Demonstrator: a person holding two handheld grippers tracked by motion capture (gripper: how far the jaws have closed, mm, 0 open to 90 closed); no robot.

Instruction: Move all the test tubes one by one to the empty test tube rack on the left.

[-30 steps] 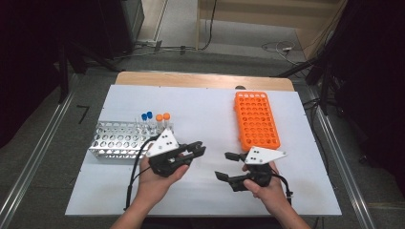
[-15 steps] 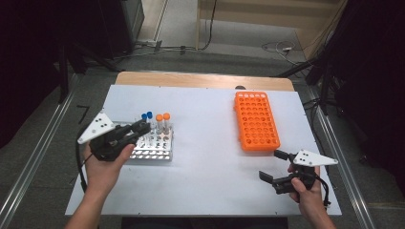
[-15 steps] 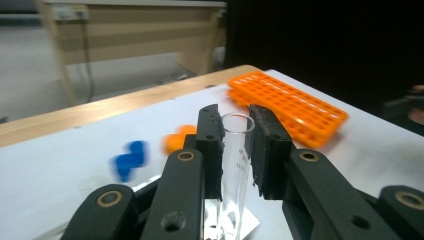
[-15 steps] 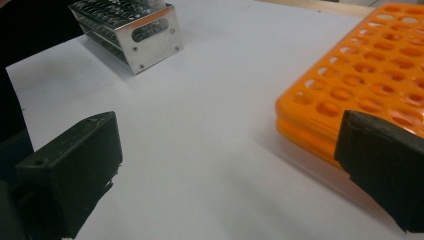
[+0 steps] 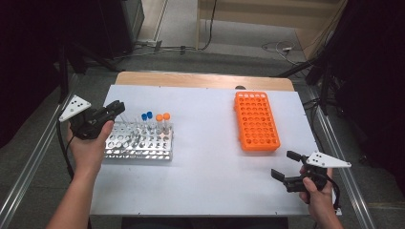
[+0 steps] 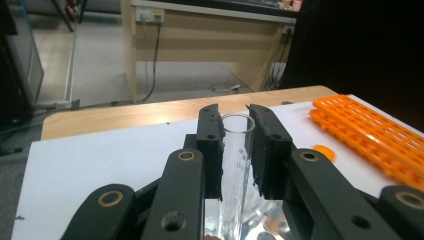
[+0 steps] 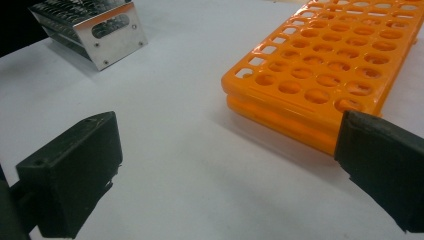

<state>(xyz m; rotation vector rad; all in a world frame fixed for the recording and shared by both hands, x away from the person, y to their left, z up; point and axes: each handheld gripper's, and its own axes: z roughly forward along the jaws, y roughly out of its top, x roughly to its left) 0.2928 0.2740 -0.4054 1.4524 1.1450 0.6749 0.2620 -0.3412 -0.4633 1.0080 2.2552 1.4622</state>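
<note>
Looking down in the high view, the left tool (image 5: 116, 107) sits over the left end of the metal tube rack (image 5: 138, 142), which stands on the left half of the white bench (image 5: 205, 157). Its jaws are clamped on a clear test tube (image 5: 125, 117) that slants down toward the rack. Two blue-capped tubes (image 5: 146, 116) and two orange-capped tubes (image 5: 162, 117) stand upright in the rack's far rows. The orange tube rack (image 5: 256, 120) lies flat on the right half of the bench, well apart from the metal one. The right tool (image 5: 282, 164) hangs near the bench's right front corner, jaws wide apart with nothing between them.

In the left gripper view, the left tool (image 6: 235, 142) grips the clear test tube (image 6: 234, 165) just below its open rim; the tube runs down toward the metal tube rack (image 6: 260, 227). An orange cap (image 6: 322, 151) and the orange tube rack (image 6: 375, 135) show at right.

In the right gripper view, the right tool (image 7: 225, 165) has both jaws fully spread over bare white bench (image 7: 185, 150). The orange tube rack (image 7: 325, 65) lies just beyond the right-hand jaw; the metal tube rack (image 7: 95, 30) stands far off at upper left.
</note>
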